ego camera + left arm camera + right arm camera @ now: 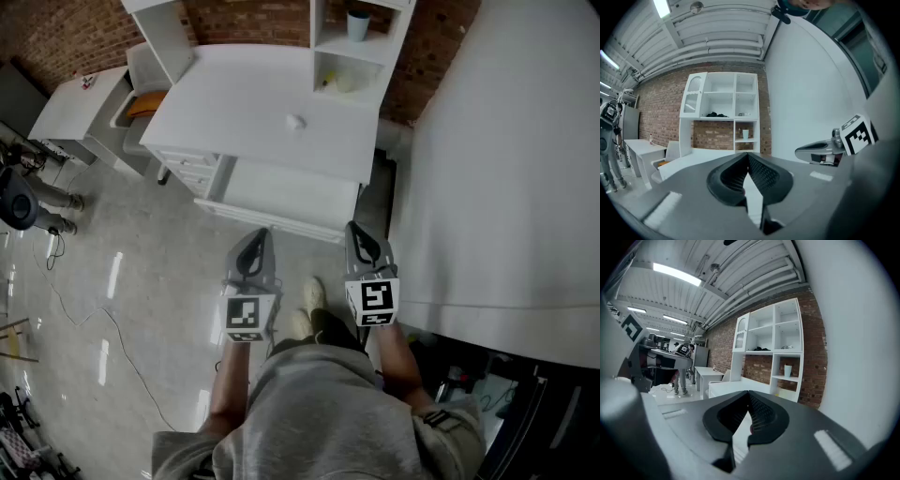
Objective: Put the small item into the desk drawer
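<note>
White desk (262,103) w/ 1 small item (295,122), 1 drawer (281,195) — left claw (262,238), right claw (355,234) both closed.

Head view: left forearm (230,384) and right forearm (398,361) stretch out side by side toward twelve o'clock. The left gripper (263,236) sits at eleven o'clock, jaws pressed together and empty. The right gripper (354,230) at one o'clock is closed and empty too. Both are tipped slightly downward.
</note>
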The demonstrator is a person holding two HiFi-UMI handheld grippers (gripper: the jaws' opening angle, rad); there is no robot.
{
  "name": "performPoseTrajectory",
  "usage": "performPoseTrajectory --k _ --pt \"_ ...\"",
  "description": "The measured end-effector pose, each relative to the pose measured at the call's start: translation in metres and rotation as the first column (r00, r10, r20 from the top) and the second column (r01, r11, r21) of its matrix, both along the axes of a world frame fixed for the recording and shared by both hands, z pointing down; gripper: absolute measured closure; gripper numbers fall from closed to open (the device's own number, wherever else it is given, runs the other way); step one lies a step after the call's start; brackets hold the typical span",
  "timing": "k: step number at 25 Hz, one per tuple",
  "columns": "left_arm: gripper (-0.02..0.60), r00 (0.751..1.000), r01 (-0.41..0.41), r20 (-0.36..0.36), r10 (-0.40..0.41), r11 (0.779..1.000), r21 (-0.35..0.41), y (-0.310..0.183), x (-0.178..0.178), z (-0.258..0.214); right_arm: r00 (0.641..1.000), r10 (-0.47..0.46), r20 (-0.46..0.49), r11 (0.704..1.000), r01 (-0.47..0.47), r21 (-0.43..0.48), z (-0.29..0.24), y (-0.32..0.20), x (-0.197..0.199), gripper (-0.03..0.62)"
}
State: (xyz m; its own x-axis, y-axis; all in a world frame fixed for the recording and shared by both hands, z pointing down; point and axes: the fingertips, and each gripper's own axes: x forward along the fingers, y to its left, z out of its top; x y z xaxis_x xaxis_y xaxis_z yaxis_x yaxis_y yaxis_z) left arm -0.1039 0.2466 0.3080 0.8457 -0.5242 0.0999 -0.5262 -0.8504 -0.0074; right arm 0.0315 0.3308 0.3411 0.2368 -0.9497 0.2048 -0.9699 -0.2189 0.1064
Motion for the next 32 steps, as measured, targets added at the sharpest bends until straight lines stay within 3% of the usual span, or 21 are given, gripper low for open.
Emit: performPoseTrajectory --k 23,32 --pt "0.569 0.998 0.039 -0.042 -0.039 0.999 0.019 -0.026 -0.014 -0.014 0.999 -0.04 0.001 0.999 0.04 0.022 -0.012 -0.041 -0.013 0.591" --pt "0.569 0.996 0.09 -0.03 -0.09 0.996 0.007 -0.093 0.026 -0.002 0.997 -0.072 0.002 0.997 0.072 -0.004 0.002 -0.11 0.039 0.591"
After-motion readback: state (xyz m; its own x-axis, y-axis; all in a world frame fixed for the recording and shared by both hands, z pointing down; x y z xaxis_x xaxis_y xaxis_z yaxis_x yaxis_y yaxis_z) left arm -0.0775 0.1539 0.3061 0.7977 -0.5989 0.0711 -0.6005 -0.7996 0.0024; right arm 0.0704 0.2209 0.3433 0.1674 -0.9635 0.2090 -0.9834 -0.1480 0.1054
